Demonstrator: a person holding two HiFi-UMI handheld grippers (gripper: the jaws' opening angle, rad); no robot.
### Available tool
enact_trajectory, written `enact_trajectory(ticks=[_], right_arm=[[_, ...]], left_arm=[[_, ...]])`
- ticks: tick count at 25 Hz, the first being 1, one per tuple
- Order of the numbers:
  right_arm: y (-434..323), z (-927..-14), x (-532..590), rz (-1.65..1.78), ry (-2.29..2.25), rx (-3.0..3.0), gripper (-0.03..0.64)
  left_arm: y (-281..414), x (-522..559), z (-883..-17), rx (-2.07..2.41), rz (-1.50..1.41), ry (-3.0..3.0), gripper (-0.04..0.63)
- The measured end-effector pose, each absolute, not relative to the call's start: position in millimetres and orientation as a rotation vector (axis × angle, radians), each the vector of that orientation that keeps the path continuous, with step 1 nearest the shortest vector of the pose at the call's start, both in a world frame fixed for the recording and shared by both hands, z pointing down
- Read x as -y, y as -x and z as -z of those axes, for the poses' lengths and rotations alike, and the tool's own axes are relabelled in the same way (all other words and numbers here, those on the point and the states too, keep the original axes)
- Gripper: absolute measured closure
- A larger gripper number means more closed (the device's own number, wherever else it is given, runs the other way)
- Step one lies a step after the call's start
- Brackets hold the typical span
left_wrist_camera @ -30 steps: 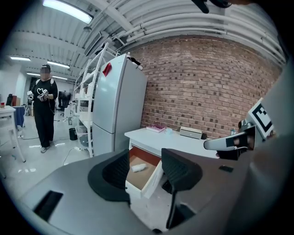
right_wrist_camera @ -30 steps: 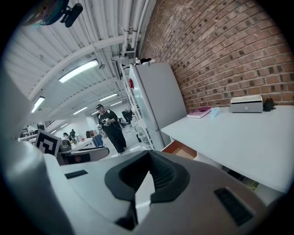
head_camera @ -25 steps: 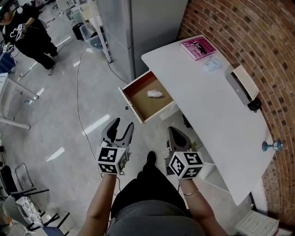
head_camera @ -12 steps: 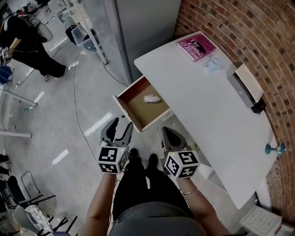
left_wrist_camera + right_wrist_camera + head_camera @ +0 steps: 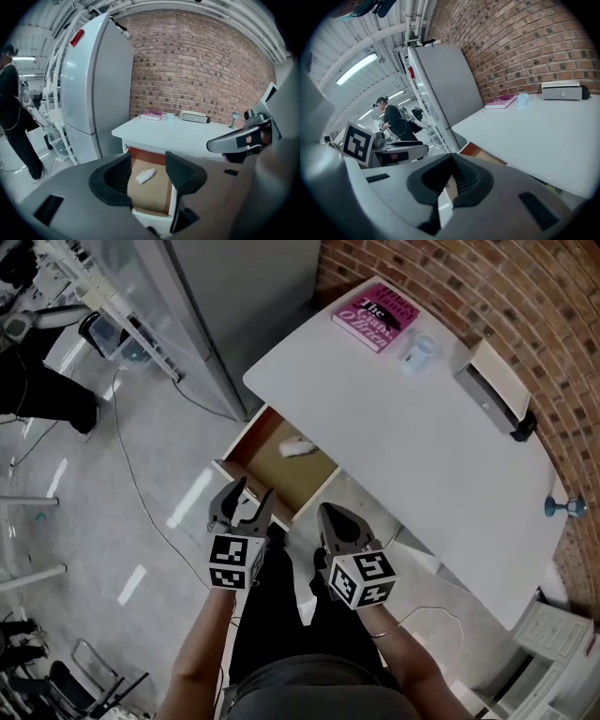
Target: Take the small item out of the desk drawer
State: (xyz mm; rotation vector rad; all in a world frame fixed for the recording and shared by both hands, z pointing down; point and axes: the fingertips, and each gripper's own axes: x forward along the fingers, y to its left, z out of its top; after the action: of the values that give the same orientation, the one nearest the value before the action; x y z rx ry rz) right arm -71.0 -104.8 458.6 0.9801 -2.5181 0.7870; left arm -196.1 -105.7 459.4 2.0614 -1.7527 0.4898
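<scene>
Ahead of the matt black plastic left gripper (image 5: 242,495), a brown wood-look drawer (image 5: 281,479) sits under a smooth, matt white desk (image 5: 441,446). A rough brick wall (image 5: 525,287) stands beyond, with glossy grey floor (image 5: 141,493) to the gripper's left.

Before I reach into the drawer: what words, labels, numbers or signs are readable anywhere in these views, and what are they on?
"The": first word of the white title on the pink book lying on the desk; the rest of the title is too blurred to read.
Red label on the fridge: too small to read.
Cubes on the left gripper and right gripper: black-and-white square patterns only, no words.
</scene>
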Motion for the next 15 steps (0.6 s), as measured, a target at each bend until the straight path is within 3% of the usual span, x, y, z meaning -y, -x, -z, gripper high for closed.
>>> enact_trajectory(ticks=[15], right_arm=[[70.3,-520.3,120.2,-0.942,-1.326,2.278,0.611]], left_arm=[[201.6,175.7,-552.1,1.361,-0.764,-2.223,0.376]])
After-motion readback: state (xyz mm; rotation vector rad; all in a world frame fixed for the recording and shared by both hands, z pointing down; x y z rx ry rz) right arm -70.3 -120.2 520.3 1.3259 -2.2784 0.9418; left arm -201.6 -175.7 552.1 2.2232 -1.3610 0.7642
